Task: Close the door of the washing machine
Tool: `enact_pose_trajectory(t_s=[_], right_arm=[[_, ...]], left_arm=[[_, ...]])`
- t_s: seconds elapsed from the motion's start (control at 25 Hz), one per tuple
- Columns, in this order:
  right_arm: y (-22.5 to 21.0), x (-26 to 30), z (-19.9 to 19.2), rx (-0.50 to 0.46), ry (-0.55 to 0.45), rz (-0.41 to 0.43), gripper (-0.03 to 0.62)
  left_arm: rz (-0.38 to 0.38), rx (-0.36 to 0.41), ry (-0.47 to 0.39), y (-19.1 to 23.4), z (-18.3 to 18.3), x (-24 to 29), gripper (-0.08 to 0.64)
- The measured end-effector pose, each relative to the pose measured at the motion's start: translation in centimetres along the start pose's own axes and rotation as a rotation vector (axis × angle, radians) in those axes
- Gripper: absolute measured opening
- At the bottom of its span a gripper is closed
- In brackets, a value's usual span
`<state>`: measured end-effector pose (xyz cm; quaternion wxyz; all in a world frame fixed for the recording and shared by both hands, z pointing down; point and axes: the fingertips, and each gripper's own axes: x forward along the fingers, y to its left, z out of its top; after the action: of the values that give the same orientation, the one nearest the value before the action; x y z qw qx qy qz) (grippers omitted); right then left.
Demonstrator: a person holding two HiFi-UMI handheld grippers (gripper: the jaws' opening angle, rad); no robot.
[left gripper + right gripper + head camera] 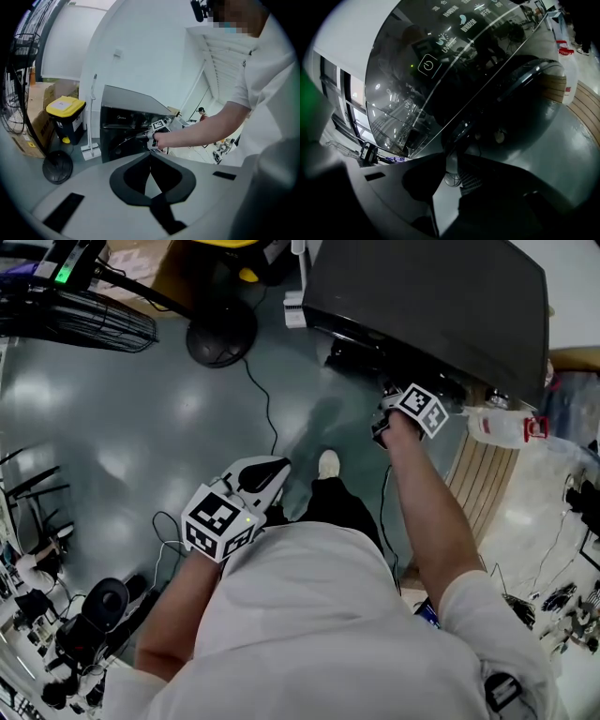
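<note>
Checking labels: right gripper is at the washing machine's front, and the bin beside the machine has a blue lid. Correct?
No: the lid of the bin is yellow, per the left gripper view. The right gripper is at the front of the washing machine, as stated.
</note>
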<state>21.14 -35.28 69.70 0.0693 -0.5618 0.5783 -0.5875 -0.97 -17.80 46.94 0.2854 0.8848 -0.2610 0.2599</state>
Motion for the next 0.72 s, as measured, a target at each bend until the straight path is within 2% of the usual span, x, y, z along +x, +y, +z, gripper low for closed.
enact_pose_trajectory(t_s=[0.16, 0.24, 0.52, 0.72], right_arm=[[0.0, 0.0, 0.1, 0.015, -0.01, 0.0, 0.087], [-0.1, -0.1, -0.1, -0.016, 0.004, -0.008, 0.084], [-0.1, -3.1, -1.9, -0.175, 0.064, -0.026, 0.091], [0.9, -7.3, -4.9, -0.407, 0.124, -0.041, 0.051]], left_arm=[[-0.009, 0.012, -0.004, -0.3, 0.2, 0.0, 0.017], [-0.009, 0.018, -0.009, -0.4, 0.3, -0.3, 0.018], [-0.058, 0.039, -0.028, -0.7, 0.5, -1.0, 0.017], [-0.117, 0.074, -0.036, -1.8, 0.5, -1.6, 0.017]])
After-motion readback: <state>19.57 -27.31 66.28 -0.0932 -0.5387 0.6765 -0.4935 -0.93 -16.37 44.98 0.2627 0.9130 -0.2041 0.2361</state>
